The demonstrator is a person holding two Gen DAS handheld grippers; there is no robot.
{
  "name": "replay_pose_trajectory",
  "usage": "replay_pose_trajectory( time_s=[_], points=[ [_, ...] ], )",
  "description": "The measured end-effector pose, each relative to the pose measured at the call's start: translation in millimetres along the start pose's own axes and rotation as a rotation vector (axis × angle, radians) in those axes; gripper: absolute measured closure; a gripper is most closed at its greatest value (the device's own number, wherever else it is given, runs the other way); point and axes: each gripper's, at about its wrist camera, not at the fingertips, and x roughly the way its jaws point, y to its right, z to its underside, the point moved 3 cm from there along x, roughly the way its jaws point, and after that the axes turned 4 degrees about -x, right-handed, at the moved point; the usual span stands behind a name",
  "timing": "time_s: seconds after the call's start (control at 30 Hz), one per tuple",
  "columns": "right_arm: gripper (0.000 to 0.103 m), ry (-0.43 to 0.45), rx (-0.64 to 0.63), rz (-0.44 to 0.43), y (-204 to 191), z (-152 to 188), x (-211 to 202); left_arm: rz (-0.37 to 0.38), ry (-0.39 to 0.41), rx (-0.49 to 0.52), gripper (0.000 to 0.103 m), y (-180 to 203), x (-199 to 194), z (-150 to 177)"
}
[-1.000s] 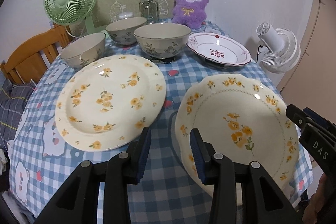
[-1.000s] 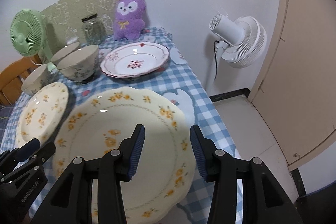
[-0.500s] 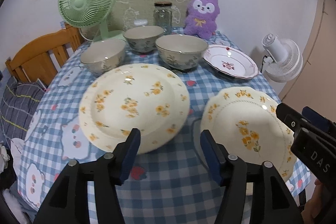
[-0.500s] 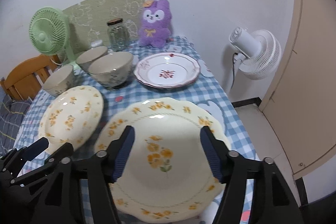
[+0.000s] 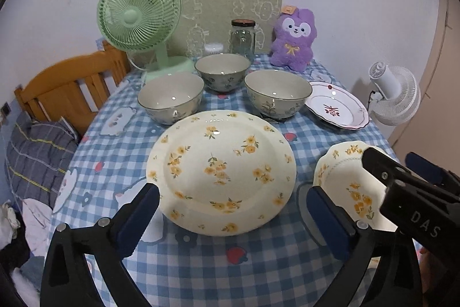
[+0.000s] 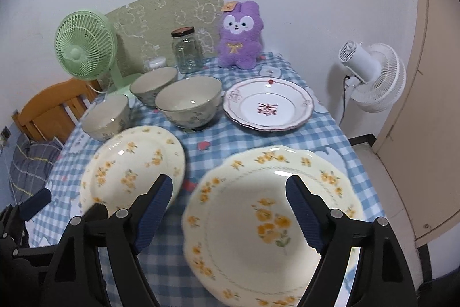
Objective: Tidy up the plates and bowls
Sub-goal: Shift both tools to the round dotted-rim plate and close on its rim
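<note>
Plates and bowls, six pieces, all resting on a bench covered with a blue-and-white checked cloth [image 5: 201,272].

Round cream plate with yellow flower sprigs [image 5: 221,171]: near centre of bench, flat, between the blue pads of the left claw [image 5: 230,220] as seen from the left wrist; pads clear of its rim.

Scalloped cream plate with yellow flowers and dotted ring [image 6: 273,223]: front right corner of bench, flat, beside the round plate and apart from it.

White scalloped plate with red rim line and red flower centre [image 6: 268,105]: right side, behind the scalloped cream plate.

Three cream ceramic bowls with dark leaf pattern: left bowl [image 5: 171,98], rear bowl [image 5: 222,71], right bowl [image 5: 277,94]; upright, grouped behind the round plate, the right one just beside the red-trimmed plate.

Left claw: jaws opening, spread wide, gripping nothing.

Right claw [image 6: 230,217]: jaws opening, over the scalloped cream plate, pads not pressing it.

Back edge of bench: green desk fan [image 5: 138,16], clear glass jar with dark lid [image 5: 243,39], purple plush rabbit [image 5: 293,39].

Off bench: white fan [image 6: 373,76] at right, wooden chair [image 5: 66,94] at left.
</note>
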Motion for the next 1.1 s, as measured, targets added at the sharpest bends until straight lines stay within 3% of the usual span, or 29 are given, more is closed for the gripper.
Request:
replay_pose_trajectory(
  time_s=[0.33, 0.67, 0.87, 1.1],
  points=[
    [0.018, -0.016, -0.044, -0.025, -28, -16, 23, -0.010, -0.021, -0.028, 0.000, -21, 22, -15],
    [0.014, -0.033, -0.102, 0.040, -49, -30, 53, -0.030, -0.047, -0.027, 0.000, -40, 52, -28],
    [0.014, -0.074, -0.111, 0.031, -58, -34, 77, -0.045, -0.066, -0.025, 0.000, -51, 71, -34],
    [0.014, -0.117, -0.119, 0.021, -66, -34, 103, -0.039, -0.137, -0.035, 0.007, -67, 102, -37]
  ],
)
